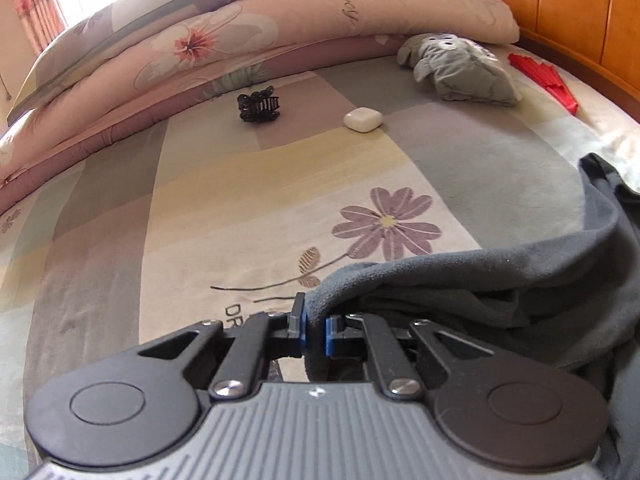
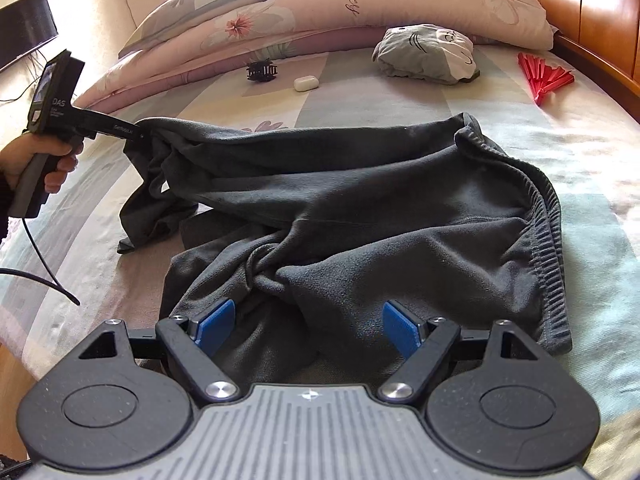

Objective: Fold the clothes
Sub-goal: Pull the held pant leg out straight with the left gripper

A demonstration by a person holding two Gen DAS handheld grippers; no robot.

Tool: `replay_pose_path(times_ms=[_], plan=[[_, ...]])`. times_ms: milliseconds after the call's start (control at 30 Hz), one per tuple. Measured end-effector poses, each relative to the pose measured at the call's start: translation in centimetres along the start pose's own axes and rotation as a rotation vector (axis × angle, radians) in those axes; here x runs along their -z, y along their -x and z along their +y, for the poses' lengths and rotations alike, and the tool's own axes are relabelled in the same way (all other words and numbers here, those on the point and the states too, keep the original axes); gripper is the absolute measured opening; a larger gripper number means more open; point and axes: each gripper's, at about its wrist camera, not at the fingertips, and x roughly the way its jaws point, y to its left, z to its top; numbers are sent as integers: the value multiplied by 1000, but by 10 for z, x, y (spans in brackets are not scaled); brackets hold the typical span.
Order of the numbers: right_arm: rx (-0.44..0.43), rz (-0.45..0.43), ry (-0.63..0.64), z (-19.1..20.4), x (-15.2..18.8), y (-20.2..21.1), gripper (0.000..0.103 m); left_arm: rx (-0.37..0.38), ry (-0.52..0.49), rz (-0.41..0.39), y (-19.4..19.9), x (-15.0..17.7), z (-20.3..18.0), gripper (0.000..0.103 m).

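Trousers (image 2: 360, 216) in left tool (image 1: 315, 326)

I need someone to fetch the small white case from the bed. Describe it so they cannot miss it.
Start at the folded floral quilt along the far side of the bed. On the bedsheet in front of it lie a black hair claw and, just to its right, the white case. It is the only smooth, rounded, pebble-like white thing there, beyond the dark grey garment.

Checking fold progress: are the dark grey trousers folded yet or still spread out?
Not folded. The trousers lie rumpled and twisted across the bed, one end lifted by the left claw.
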Motion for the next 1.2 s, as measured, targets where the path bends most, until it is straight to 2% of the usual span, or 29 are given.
replay_pose_path(times_ms=[100,300,467,600,833,967,1200], plan=[[14,0,-13,-6,-2,-2,85,-44,39,27,-24,-15,15,6],[39,-2,-42,-16,-6,-7,85,-75,119,80,-68,-36,39,6],[34,7,-46,-15,-7,-8,85,-99,120,138,-92,-35,33,16],[22,3,-36,-12,-7,-5,85,-73,91,140,-78,-23,29,18],[-4,-18,-12,3,-3,6,85,4,60,111,-25,5,28,42],[-14,-29,6,12,2,17,86,74,78,99,4,31,20,44],[-20,-59,23,22,11,39,87,176,123,126,21,94,-4,46]])
